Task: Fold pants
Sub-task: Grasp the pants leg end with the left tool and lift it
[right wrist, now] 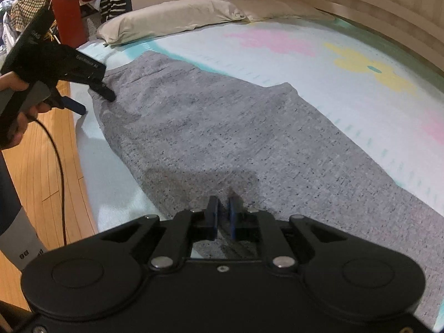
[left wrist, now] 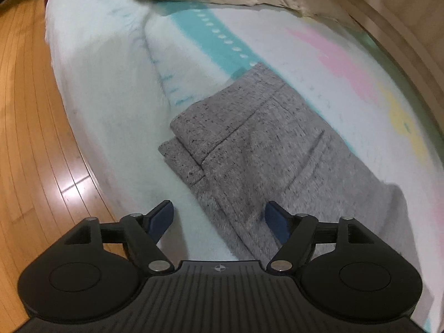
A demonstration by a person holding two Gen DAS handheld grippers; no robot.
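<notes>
Grey speckled pants (left wrist: 249, 138) lie flat along the near edge of a bed with a pastel flower sheet (left wrist: 111, 83); their folded end shows two layers in the left wrist view. My left gripper (left wrist: 219, 216) is open over the pants' near edge, one finger above the cloth and the other above the sheet. In the right wrist view the left gripper (right wrist: 93, 101) sits at the far end of the pants (right wrist: 222, 127), held by a hand. My right gripper (right wrist: 223, 208) has its blue pads nearly together, pinching a small ridge of the grey cloth at the near edge.
Beige pillows (right wrist: 172, 19) lie at the head of the bed against a wooden headboard (right wrist: 374, 2). A wooden floor (left wrist: 30, 127) runs along the bed's left side. A red chair with hanging clothes (right wrist: 69, 14) stands beyond, and a black cable (right wrist: 59, 166) hangs down.
</notes>
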